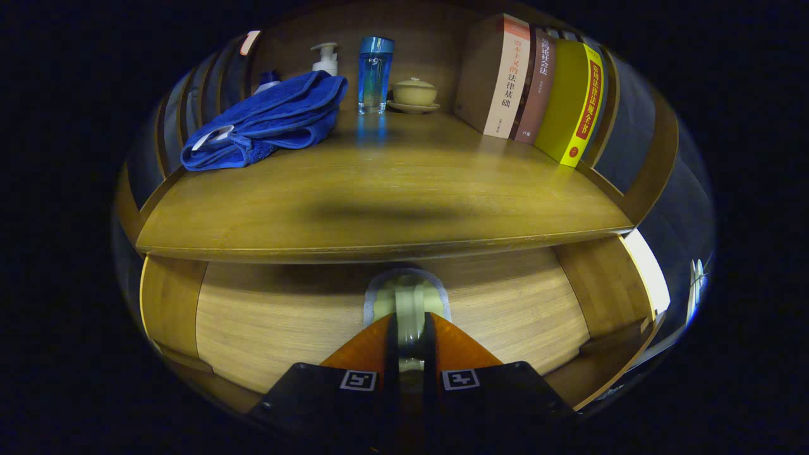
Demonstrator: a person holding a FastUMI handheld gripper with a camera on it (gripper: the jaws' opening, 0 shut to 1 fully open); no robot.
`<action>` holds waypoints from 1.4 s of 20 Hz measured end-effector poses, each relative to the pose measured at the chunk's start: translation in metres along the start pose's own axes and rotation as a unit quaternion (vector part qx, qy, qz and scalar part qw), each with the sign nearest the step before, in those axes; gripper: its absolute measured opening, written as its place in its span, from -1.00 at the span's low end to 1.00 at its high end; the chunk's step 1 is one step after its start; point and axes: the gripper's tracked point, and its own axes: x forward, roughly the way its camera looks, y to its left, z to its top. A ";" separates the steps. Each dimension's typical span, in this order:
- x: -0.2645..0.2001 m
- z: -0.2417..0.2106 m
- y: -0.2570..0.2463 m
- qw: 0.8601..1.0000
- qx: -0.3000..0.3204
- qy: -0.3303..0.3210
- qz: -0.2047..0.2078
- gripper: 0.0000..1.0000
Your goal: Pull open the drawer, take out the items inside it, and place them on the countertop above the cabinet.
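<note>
A wooden drawer front (278, 316) sits just under the countertop (379, 202) of the cabinet. At its middle is a pale knob handle (409, 297) on a grey backing plate. My gripper (411, 325) reaches straight onto that handle, and both fingers press on it from left and right, so it is shut on the handle. The drawer front stands close below the countertop's edge, and its inside is hidden from me.
On the countertop lie a folded blue towel (265, 123) at the back left, a white pump bottle (325, 58), a blue glass tumbler (375, 74) and a lidded beige cup on a saucer (414, 95). Several upright books (537, 88) stand at the back right.
</note>
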 end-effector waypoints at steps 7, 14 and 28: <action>-0.010 0.001 -0.008 1.000 0.017 -0.011 0.001 -0.52; -0.060 0.043 -0.006 0.993 0.042 -0.111 0.014 -0.52; -0.102 0.044 -0.008 0.984 0.028 -0.179 -0.004 -0.52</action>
